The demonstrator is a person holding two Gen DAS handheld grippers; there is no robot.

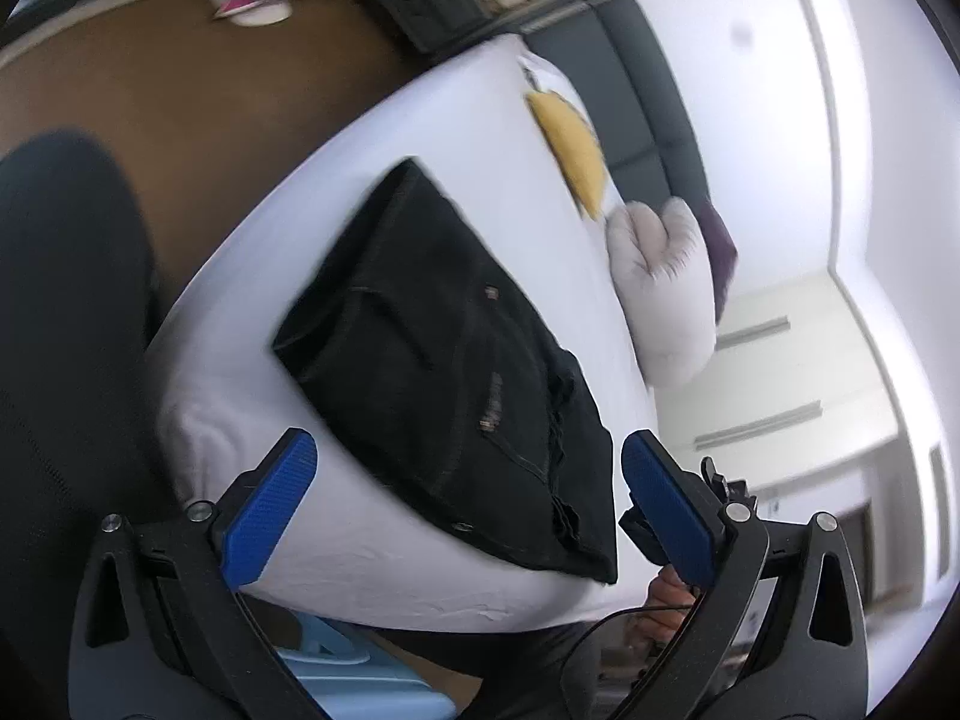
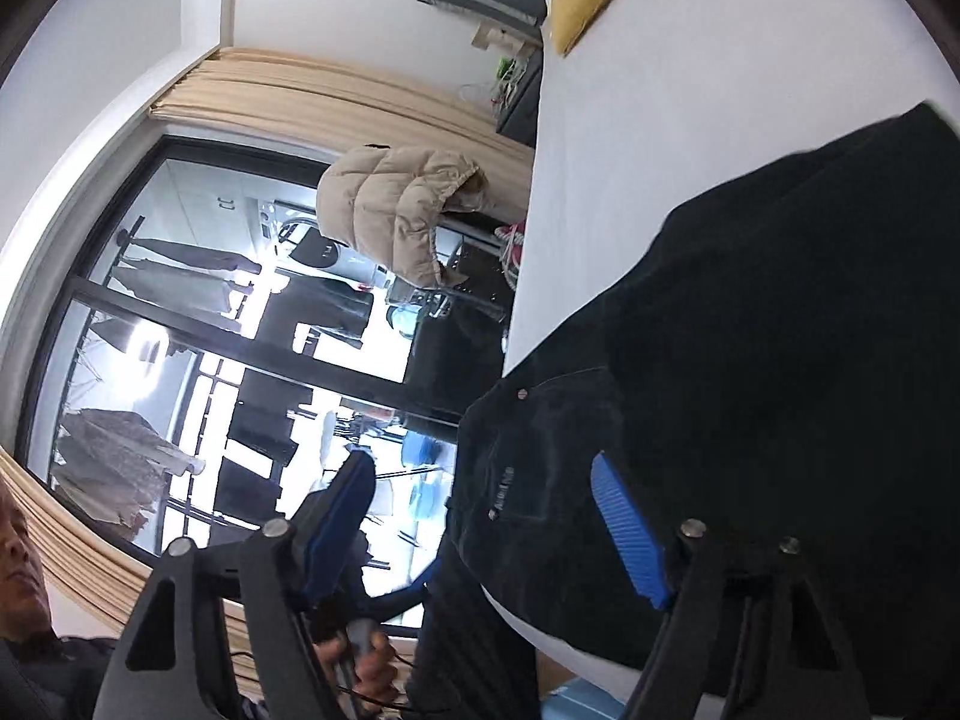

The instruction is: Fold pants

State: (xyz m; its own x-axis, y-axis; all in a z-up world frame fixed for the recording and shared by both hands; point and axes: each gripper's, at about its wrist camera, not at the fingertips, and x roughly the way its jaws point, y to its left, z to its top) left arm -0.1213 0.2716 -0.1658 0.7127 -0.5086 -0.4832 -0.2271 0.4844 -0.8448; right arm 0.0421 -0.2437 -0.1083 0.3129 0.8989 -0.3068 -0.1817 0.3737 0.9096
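On the white bed (image 1: 372, 180) your folded black jeans (image 1: 444, 360) lie flat; left gripper (image 1: 468, 510) and right gripper (image 2: 480, 516) both gape empty, clear of the fold

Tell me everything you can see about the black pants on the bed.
The black pants look like dark denim with faint contrast stitching, a small metal rivet or button near one edge and a small label patch. They lie folded into a compact, roughly rectangular bundle, layered edges stacked along one side, flat on the white bed sheet near its corner. Only the sheet touches them: the left tool stands open, clear of them, and the right tool is open too, not pinching the cloth.
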